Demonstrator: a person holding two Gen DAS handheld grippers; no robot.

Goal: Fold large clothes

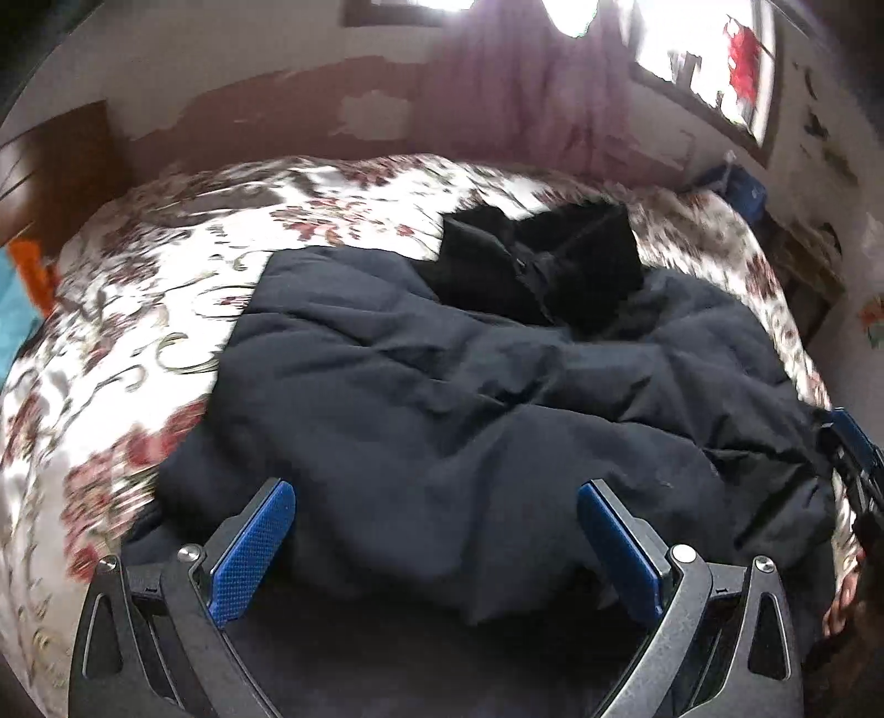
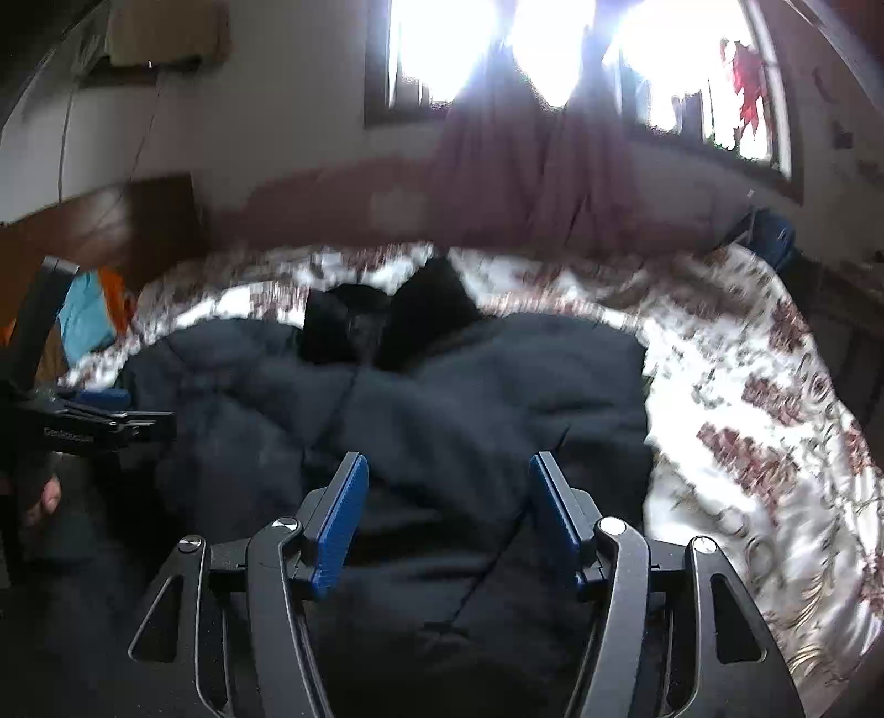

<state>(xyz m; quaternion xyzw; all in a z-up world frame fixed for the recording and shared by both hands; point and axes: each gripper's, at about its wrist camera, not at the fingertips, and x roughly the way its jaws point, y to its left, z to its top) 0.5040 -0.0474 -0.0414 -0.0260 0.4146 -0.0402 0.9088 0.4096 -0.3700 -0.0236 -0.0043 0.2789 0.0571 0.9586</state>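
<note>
Jacket [image 1: 469,397] fills mid bed; floral bedspread [image 1: 166,309] bare L & R, prob. passable.

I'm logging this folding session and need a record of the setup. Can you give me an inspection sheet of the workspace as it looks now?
Surface: bed with floral bedspread, rumpled.
Job's things: dark puffy jacket spread on the bedspread, wrinkled, black hood at the far end.
Clutter: orange and teal fabric at the bed's far left edge.
Grippers: left gripper open above the jacket's near end; right gripper open above the jacket; neither holds cloth.
Cables: thin wire running down the wall.
Surroundings: bright window, mauve curtain, wooden headboard.
</note>
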